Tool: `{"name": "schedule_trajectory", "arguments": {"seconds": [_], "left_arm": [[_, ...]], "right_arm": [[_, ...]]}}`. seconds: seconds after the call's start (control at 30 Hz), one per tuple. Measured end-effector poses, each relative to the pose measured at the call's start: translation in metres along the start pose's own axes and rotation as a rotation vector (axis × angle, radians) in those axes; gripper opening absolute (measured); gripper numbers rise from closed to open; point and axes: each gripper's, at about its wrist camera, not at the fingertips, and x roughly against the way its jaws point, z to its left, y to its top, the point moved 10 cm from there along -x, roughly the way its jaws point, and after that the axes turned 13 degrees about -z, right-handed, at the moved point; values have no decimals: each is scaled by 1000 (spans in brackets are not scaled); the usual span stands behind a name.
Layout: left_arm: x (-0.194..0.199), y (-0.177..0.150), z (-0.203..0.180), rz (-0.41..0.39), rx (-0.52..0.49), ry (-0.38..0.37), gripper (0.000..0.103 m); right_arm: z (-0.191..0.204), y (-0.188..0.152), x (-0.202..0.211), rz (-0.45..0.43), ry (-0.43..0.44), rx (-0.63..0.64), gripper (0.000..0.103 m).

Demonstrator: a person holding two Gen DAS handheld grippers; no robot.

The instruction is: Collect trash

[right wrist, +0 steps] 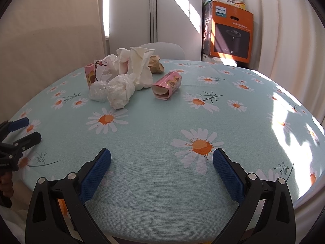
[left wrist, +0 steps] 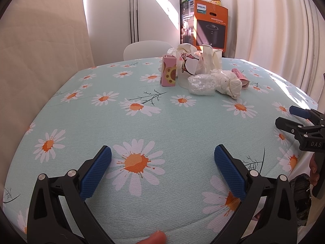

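Observation:
A heap of trash lies at the far side of the daisy tablecloth (left wrist: 154, 122): a pink carton (left wrist: 168, 73) standing upright, a white plastic bag (left wrist: 189, 65), a clear plastic wad (left wrist: 201, 84) and crumpled white tissue (left wrist: 229, 82). From the right wrist view the tissue (right wrist: 119, 93), a tipped pink carton (right wrist: 167, 85) and a brown paper scrap (right wrist: 156, 64) show too. My left gripper (left wrist: 162, 170) is open over the near edge, empty. My right gripper (right wrist: 161, 171) is open and empty as well, also seen as the right gripper (left wrist: 292, 120) at the right edge.
A white chair back (left wrist: 148, 48) stands behind the table. An orange appliance box (left wrist: 211, 26) with clutter on top sits in the far corner beside curtains. Sunlight falls on the table's right side (right wrist: 284, 109). A person's hand (left wrist: 313, 166) holds the right gripper's handle.

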Motion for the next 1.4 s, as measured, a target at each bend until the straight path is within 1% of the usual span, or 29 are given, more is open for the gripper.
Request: {"name": "schedule_trajectory", "arguments": {"seconds": [0.1, 0.23, 0.27, 0.3, 0.33, 0.37, 0.4, 0.43, 0.47, 0.5, 0.53, 0.57, 0.63, 0.7, 0.77, 0.83, 0.87, 0.97, 1.03, 1.1, 1.17, 1.27, 1.4], "left_arm": [[-2, 0, 1, 49, -3, -9, 99], [-5, -1, 4, 150, -1, -13, 99], [-6, -1, 5, 163, -1, -15, 99], [-8, -1, 5, 173, -5, -17, 99], [-10, 0, 3, 190, -13, -32, 99], [-15, 3, 3, 211, 11, -58, 98], [-20, 8, 4, 211, 56, -81, 98], [-24, 15, 7, 202, 56, -63, 98], [-27, 25, 9, 178, 25, -48, 97], [-29, 35, 8, 163, -11, -66, 97], [-34, 40, 5, 173, -53, -87, 97], [-40, 46, 4, 190, -91, -90, 97], [-49, 53, 2, 210, -122, -106, 97], [-60, 54, 0, 257, -123, -134, 97], [-69, 56, -2, 279, -117, -144, 97], [-75, 63, -4, 260, -124, -147, 97], [-79, 65, -6, 264, -127, -150, 97], [-90, 67, -11, 310, -101, -191, 97], [-96, 71, -10, 306, -108, -184, 97], [-101, 79, -12, 290, -113, -178, 97], [-105, 84, -15, 288, -100, -193, 97], [-108, 87, -24, 291, -67, -229, 97], [-112, 87, -32, 291, -49, -243, 97]], "right_arm": [[0, 0, -1, 18, 1, 0, 97], [0, -1, 0, 56, 27, 6, 96], [-1, -1, 1, 66, 23, 2, 96], [-5, 2, 2, 64, 0, -14, 96], [-11, 9, 4, 44, -21, -31, 96], [-16, 20, 7, 19, -39, -38, 96], [-25, 37, 13, -29, -63, -57, 96], [-34, 51, 18, -72, -87, -92, 96], [-42, 60, 20, -71, -106, -116, 96], [-48, 71, 20, -71, -116, -121, 96], [-52, 83, 21, -96, -120, -116, 96], [-56, 95, 21, -114, -123, -108, 96], [-60, 112, 12, -96, -111, -95, 96], [-60, 120, -2, -69, -66, -116, 96], [-54, 114, -24, -2, -24, -155, 96], [-46, 105, -43, 43, 1, -165, 96], [-45, 99, -51, 62, -12, -149, 96], [-44, 89, -69, 98, -33, -117, 96], [-47, 84, -78, 122, -32, -131, 96], [-50, 78, -86, 147, -48, -132, 96], [-51, 73, -95, 178, -40, -145, 96], [-50, 65, -109, 231, -2, -183, 95], [-44, 61, -125, 273, 16, -177, 95]]}}
